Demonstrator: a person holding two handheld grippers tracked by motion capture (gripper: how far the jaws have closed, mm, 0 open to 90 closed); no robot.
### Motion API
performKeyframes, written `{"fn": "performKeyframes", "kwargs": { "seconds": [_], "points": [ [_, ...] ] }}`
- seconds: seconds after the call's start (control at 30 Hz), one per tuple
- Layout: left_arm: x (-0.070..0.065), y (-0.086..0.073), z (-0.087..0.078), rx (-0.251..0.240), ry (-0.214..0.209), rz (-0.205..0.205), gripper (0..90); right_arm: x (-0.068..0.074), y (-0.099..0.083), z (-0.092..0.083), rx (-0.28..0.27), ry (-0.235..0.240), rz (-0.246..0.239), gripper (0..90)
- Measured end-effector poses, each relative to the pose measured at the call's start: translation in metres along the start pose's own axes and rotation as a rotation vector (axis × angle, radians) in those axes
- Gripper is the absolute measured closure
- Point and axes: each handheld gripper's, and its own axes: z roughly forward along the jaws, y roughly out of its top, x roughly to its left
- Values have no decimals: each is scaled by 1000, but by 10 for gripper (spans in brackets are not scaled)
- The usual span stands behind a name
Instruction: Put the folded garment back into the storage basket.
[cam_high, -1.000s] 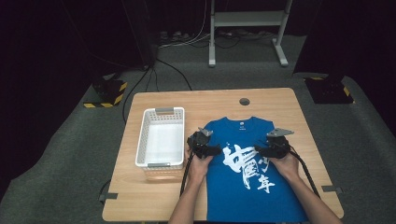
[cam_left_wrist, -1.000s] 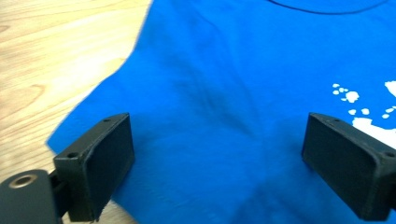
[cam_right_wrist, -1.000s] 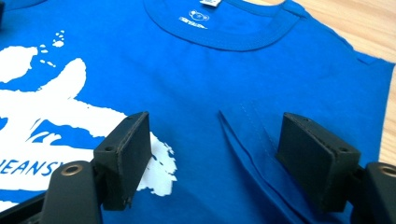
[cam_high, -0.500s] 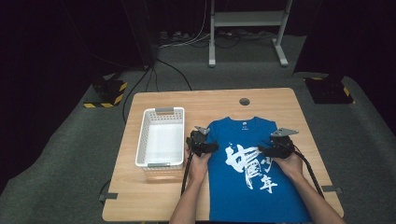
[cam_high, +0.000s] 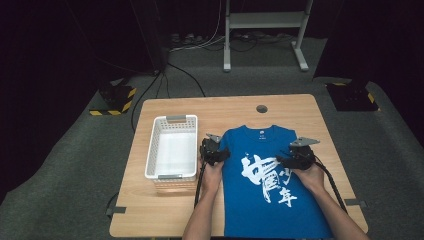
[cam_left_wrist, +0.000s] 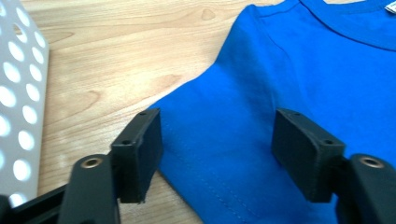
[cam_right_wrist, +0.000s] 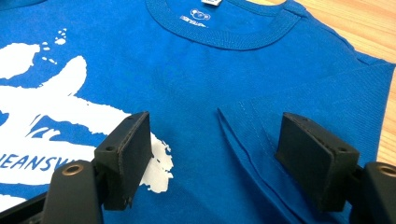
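Note:
A blue T-shirt (cam_high: 265, 192) with white print lies flat, front up, on the wooden table (cam_high: 300, 107), its lower part hanging over the near edge. My left gripper (cam_high: 218, 152) sits at the shirt's left edge. Its jaws have just been closing. In the left gripper view the stitched edge of the shirt (cam_left_wrist: 261, 93) lies between the jaws of my left gripper (cam_left_wrist: 217, 140), and the pads stand apart from the cloth. My right gripper (cam_high: 292, 160) rests on the shirt's right side. There my right gripper (cam_right_wrist: 215, 144) stands open over a folded-in sleeve hem (cam_right_wrist: 243, 130) of the shirt (cam_right_wrist: 187, 70).
A white perforated basket (cam_high: 172, 150) stands empty on the table just left of my left gripper, and its wall (cam_left_wrist: 18, 93) is close by in the left gripper view. A round cable hole (cam_high: 261, 108) sits near the table's far edge. Bare wood surrounds the shirt's collar.

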Motion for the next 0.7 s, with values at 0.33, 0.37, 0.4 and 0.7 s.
{"fn": "performKeyframes", "kwargs": {
  "seconds": [0.33, 0.37, 0.4, 0.7],
  "points": [
    [2, 0, -1, -4, 33, 5, 527, 0, 0, 0, -1, -1, -2, 260],
    [2, 0, -1, -6, 33, 7, 546, 0, 0, 0, -1, -2, -2, 261],
    [2, 0, -1, -9, 34, 9, 578, 0, 0, 0, -1, -2, -3, 261],
    [2, 0, -2, -7, 17, 22, 764, 0, 0, 0, -2, -3, -4, 261]
  ]
}}
